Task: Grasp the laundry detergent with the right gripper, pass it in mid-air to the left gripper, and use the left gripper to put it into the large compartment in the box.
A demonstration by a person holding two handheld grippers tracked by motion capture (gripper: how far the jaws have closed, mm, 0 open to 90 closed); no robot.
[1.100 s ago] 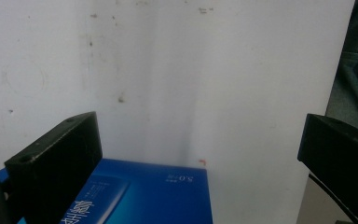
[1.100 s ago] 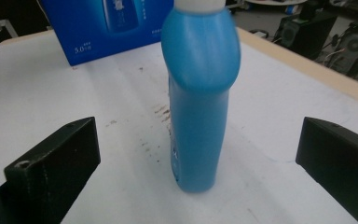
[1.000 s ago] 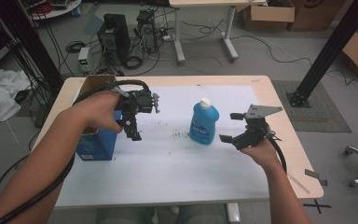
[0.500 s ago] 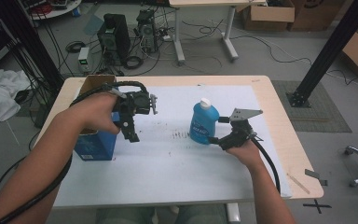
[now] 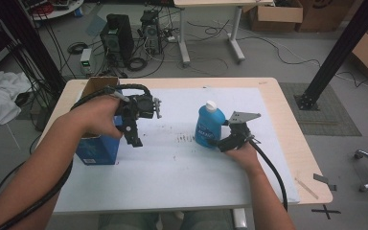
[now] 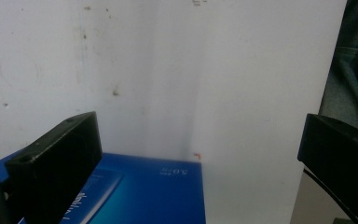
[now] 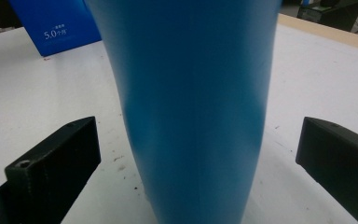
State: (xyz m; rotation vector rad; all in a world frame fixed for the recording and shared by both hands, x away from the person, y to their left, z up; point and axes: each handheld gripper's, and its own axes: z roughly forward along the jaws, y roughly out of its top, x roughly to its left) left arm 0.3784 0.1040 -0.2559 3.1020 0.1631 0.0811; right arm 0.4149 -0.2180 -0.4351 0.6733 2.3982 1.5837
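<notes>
A white mat [image 5: 172, 167] covers a wooden table, and every place here is given relative to the blue bottle [image 5: 210, 125] standing upright near the mat's middle.

Nearest the person, two forearms are seen entering from the bottom of the high view. The right gripper [image 5: 222, 143] is held just beside the bottle's base, on its right side. In the right gripper view its jaws are seen spread wide, with the bottle's [image 7: 191, 107] blue body standing between them and touched by neither. Nothing is gripped.

To the left of the bottle, well apart from it, the left gripper [image 5: 133, 134] is held above the mat, pointing downward. Its jaws are shown wide apart in the left gripper view, with nothing between them. Below them the top of a blue box [image 6: 140, 191] is seen from above, a detail the high view gives from the side.

That blue box [image 5: 97, 148] stands at the mat's left edge, farther left of the bottle than the left gripper. In the right gripper view the box [image 7: 56, 25] is seen beyond the bottle, with small white printing on its face.

Beyond the bottle, past the table's far edge, computer towers [image 5: 117, 36] and loose cables are shown on the floor in the high view.
</notes>
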